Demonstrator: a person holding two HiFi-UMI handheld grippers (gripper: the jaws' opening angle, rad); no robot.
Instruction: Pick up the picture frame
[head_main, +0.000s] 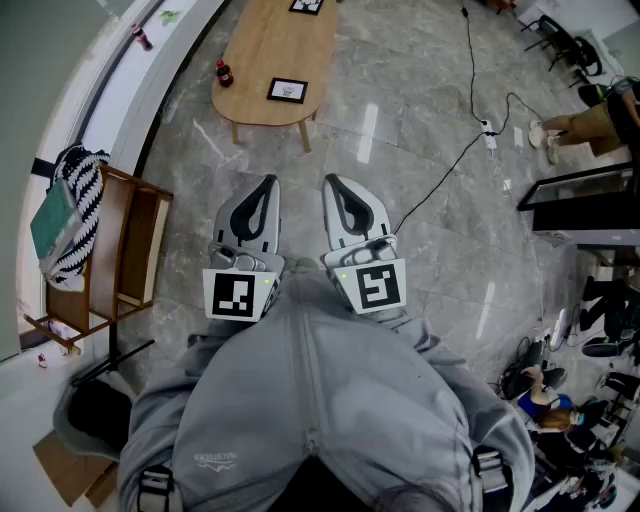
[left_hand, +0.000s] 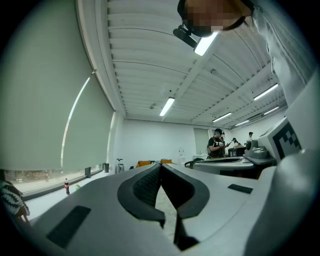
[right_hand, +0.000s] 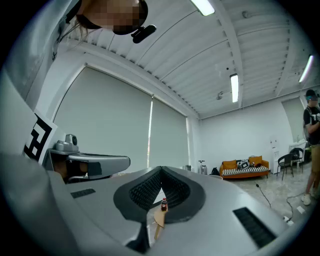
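A black picture frame (head_main: 288, 90) lies flat on the near end of a long wooden table (head_main: 265, 45), and a second frame (head_main: 306, 5) lies at its far end. My left gripper (head_main: 268, 181) and right gripper (head_main: 330, 181) are held side by side close to my body, level and pointing at the table, well short of it. Both have their jaws closed with nothing between them. In the left gripper view the left gripper (left_hand: 161, 165) shows its pads meeting. In the right gripper view, below the tips of the right gripper (right_hand: 161, 169), the table (right_hand: 159, 216) shows through the gap.
A dark bottle (head_main: 224, 73) stands on the table's left edge, and the bottle (right_hand: 163, 204) also shows in the right gripper view. A wooden rack (head_main: 115, 250) with a striped bag (head_main: 78, 215) stands at the left. A cable (head_main: 470, 140) crosses the marble floor. A person (head_main: 590, 125) and a dark desk (head_main: 580, 200) are at the right.
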